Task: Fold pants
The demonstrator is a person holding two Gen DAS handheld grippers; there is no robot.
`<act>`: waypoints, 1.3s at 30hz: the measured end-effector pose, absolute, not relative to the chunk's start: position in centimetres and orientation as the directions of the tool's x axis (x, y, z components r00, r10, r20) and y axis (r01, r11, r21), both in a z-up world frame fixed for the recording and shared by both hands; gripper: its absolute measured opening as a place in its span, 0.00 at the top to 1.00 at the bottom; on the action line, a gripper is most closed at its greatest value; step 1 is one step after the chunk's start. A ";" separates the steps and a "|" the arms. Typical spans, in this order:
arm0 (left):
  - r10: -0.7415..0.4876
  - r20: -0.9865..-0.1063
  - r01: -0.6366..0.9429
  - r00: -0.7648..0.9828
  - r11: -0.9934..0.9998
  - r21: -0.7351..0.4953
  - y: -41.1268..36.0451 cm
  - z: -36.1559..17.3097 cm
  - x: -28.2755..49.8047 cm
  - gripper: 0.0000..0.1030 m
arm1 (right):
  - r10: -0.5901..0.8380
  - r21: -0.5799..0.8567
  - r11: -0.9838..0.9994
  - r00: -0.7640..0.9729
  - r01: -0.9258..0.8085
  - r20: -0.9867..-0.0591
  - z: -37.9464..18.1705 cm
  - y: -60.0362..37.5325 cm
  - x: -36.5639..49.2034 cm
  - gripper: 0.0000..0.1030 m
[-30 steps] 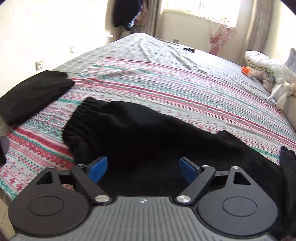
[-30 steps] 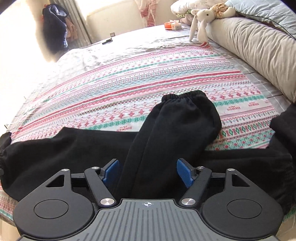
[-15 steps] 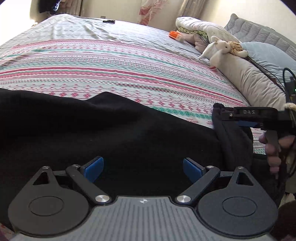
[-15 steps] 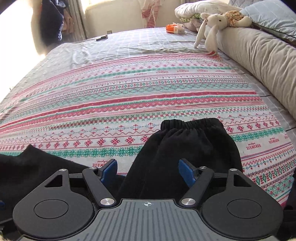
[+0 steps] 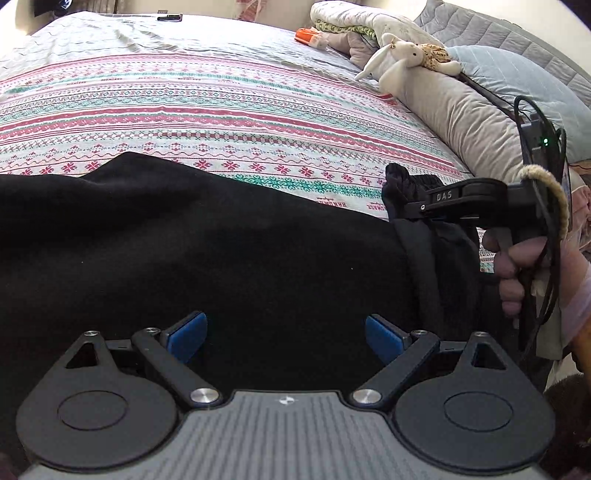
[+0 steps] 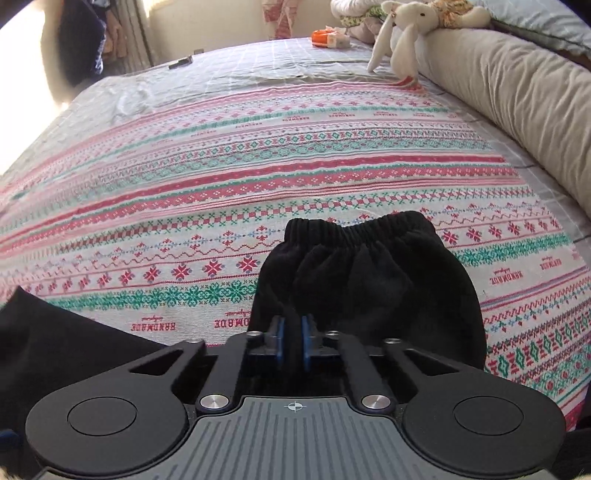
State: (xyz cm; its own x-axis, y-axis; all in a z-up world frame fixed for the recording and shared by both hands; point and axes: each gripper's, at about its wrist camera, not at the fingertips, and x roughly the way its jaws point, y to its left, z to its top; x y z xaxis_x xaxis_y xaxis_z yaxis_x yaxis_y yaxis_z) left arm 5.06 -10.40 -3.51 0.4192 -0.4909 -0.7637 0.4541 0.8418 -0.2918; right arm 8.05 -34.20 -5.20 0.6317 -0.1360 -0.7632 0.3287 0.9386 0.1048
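The black pants lie lengthwise left to right across the near bed. The right gripper is clamped on a cuffed leg pointing far; the left gripper is spread wide above the fabric.

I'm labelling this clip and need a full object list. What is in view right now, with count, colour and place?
pants: one, black, spread along the near edge of the bed, one cuffed leg end pinched.
bedspread: one, pink, green and white bands, under the pants.
grey sheet: one, far end of the bed.
bolster: one, beige, along the bed's right side.
stuffed rabbit: one, white, on the bolster's far end.
orange item: one, far on the bed.
small dark object: one, far on the sheet.
left tool: open, over the pants.
right tool: shut on the leg end.
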 end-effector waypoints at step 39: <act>-0.653 -0.723 0.883 0.227 0.452 -0.131 -15.1 -4.3 -3.6 0.31 | -0.303 0.459 0.651 0.762 0.604 -0.573 -4.9 -44.1 -17.3 0.90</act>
